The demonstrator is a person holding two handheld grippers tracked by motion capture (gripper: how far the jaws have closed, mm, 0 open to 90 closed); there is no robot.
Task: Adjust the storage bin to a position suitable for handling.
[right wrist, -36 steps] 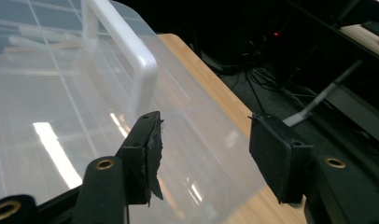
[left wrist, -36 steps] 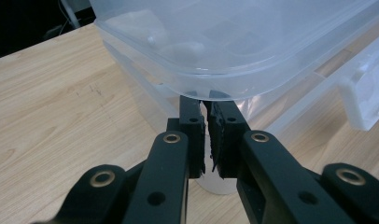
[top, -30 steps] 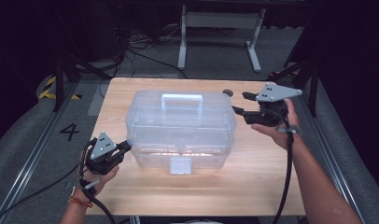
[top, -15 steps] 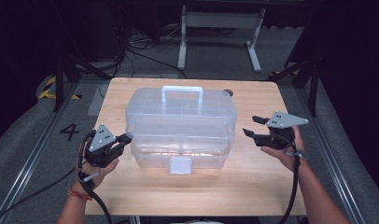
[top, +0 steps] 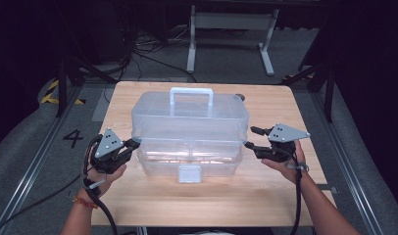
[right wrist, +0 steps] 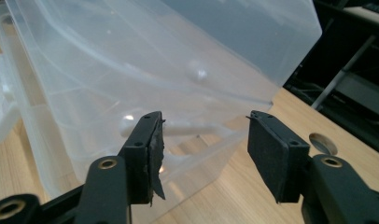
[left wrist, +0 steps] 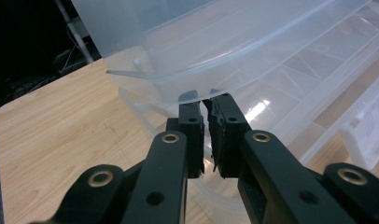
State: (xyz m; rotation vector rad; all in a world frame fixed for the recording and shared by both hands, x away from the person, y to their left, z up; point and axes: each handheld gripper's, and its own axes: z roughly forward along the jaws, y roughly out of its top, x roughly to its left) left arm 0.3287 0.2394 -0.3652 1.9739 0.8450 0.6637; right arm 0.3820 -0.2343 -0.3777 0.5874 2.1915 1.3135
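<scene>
My left claw [top: 131, 145] pinched shut at box [top: 189, 129] left rim; right claw [top: 250, 137] half-open, closing, box's right end between, centre frame.

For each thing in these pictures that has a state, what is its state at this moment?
Clear plastic box: lid down, handle upright, standing on the table.
Left gripper: shut, jaws at the box's side rim.
Right gripper: open, jaws just been closing, box's end between them, pads not pressing.

One clear box [top: 189, 132], one white handle [top: 191, 93] at its 12 o'clock, one latch [top: 189, 173] at 6 o'clock. One table [top: 265, 196]. Two grippers: left [top: 133, 144], right [top: 250, 138].
</scene>
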